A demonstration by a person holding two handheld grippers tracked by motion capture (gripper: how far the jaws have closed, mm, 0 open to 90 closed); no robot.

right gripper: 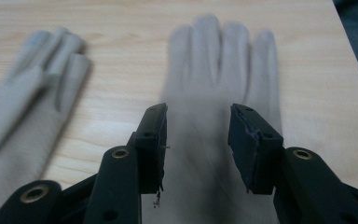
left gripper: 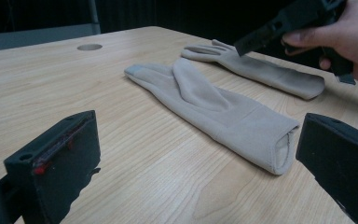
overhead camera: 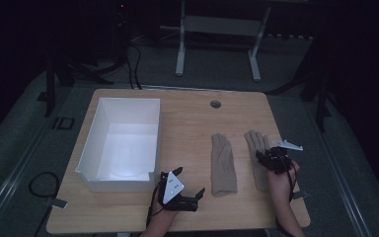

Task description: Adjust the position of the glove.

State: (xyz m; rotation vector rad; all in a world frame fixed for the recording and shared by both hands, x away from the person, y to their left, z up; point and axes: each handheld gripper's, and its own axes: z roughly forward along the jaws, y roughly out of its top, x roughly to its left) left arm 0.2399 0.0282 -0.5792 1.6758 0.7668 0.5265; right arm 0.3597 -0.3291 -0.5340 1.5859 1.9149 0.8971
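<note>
Two beige gloves lie flat on the wooden table [overhead camera: 187, 118], fingers pointing away from me. The left glove [overhead camera: 223, 165] [left gripper: 214, 107] [right gripper: 18, 112] rests near the table's middle. The right glove [overhead camera: 256, 148] [left gripper: 256, 70] [right gripper: 223, 93] lies beside it. My right gripper [overhead camera: 271, 157] [right gripper: 196, 140] hovers open just over the right glove's palm, jaws straddling it, nothing between them. My left gripper [overhead camera: 190, 183] [left gripper: 191, 158] is open near the front edge, pointed at the left glove's cuff and a little short of it. In the left gripper view the right gripper [left gripper: 279, 28] hangs over the far glove.
A white open box [overhead camera: 123, 143] stands at the table's left, close behind the left gripper. A round cable hole [overhead camera: 215, 104] sits near the far edge. The table's right edge [overhead camera: 296, 163] runs close beside the right hand. A white frame [overhead camera: 217, 34] stands on the floor beyond.
</note>
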